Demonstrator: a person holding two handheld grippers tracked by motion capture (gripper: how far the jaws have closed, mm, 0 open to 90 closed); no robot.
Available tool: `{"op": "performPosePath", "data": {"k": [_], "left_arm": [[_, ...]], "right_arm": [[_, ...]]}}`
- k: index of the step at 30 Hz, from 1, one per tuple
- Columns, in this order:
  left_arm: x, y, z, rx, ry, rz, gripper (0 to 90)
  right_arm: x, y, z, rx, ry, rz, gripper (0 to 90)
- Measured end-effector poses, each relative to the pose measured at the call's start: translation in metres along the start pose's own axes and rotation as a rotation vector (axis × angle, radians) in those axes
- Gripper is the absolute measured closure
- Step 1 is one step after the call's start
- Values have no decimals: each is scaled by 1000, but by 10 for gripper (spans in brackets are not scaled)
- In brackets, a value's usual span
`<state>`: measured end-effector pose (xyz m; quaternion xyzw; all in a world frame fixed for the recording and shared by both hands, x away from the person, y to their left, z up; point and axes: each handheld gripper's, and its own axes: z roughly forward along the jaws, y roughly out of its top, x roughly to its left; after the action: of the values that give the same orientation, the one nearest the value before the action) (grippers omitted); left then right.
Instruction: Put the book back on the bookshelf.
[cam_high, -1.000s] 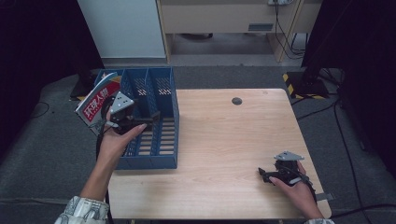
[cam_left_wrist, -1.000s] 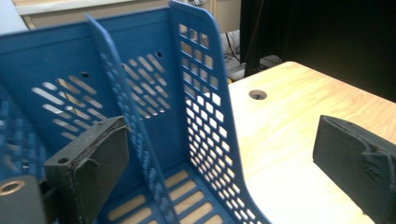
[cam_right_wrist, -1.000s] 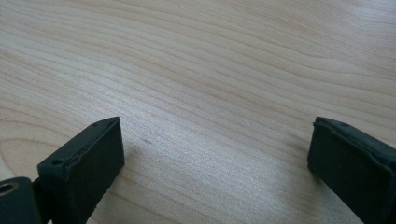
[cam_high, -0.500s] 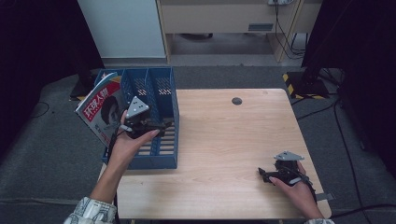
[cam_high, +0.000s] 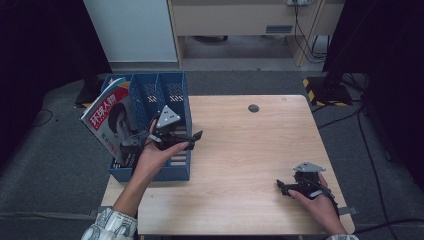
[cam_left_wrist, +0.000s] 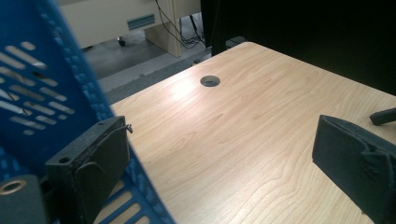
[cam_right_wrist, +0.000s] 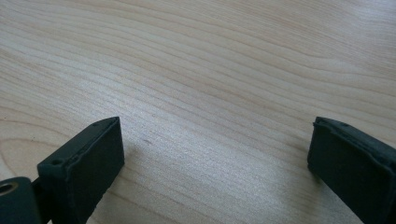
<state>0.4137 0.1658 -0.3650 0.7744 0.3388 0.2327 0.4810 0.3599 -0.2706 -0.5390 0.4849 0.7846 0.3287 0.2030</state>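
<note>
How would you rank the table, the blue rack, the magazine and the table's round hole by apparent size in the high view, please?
1. table
2. blue rack
3. magazine
4. hole

The magazine stands nearer the camera than the rack's floor, but the rack looks clearly larger.

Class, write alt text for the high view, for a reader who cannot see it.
A person's left gripper, jaws open, hovers at the right wall of a blue file rack at the wooden table's left edge. A magazine leans in the rack's left compartment. The right gripper rests open near the table's front right corner.
</note>
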Motion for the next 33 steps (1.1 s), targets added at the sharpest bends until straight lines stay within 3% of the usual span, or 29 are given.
{"op": "performPosePath", "data": {"k": [15,33], "left_arm": [[-28,1,24,38,-52,37,35],[-66,-8,55,87,-110,63,36]], "right_arm": [[0,0,0,0,0,0,41],[0,0,0,0,0,0,41]]}}
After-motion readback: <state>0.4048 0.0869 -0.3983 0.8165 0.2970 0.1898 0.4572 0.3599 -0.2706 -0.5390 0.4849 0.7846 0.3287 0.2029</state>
